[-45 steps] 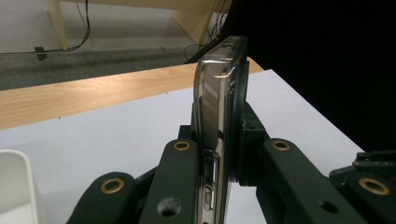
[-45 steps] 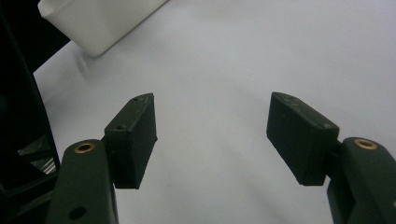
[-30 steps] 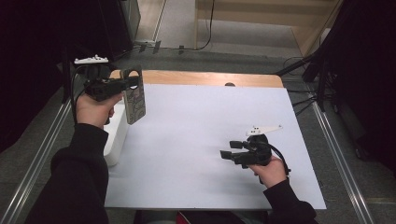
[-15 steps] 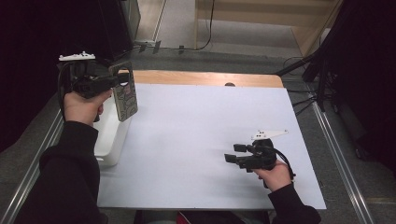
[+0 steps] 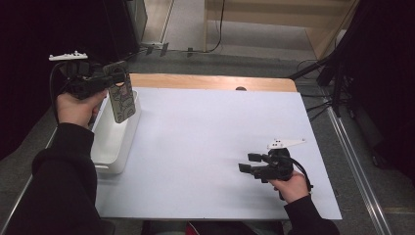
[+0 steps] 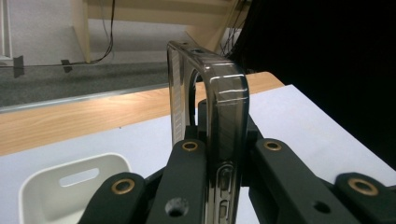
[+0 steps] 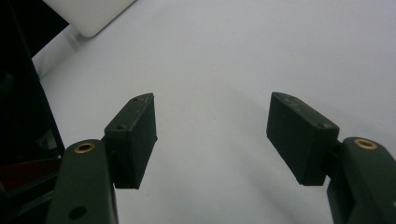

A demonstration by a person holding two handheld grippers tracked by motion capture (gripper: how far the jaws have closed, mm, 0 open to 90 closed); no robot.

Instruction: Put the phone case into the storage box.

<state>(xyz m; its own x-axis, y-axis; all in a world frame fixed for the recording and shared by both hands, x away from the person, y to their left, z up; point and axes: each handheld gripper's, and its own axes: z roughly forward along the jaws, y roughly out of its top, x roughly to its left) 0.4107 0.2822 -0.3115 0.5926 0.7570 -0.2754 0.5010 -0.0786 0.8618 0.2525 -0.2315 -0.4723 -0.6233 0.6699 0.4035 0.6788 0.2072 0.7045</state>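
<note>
A clear, smoky phone case [image 5: 121,98] hangs upright in the air over the far end of a white bin [image 5: 113,142] at the table's left edge. My left gripper [image 5: 115,77] is shut on the case's upper part. In the left gripper view the case [image 6: 219,116] stands edge-on between the two black jaws, with the bin's handle end [image 6: 74,189] below. My right gripper [image 5: 250,163] rests low over the white table surface [image 5: 210,142] at the near right, open, with nothing between its fingers [image 7: 133,135].
A wooden strip [image 5: 210,82] runs along the table's far edge. Grey floor, cables and a wooden frame [image 5: 274,29] lie beyond. A black stand [image 5: 337,73] rises at the right. A corner of the bin [image 7: 88,14] appears in the right gripper view.
My left gripper has carried the phone case left and back, from over the table surface to above the bin. My right gripper has drifted slightly toward the near edge.
</note>
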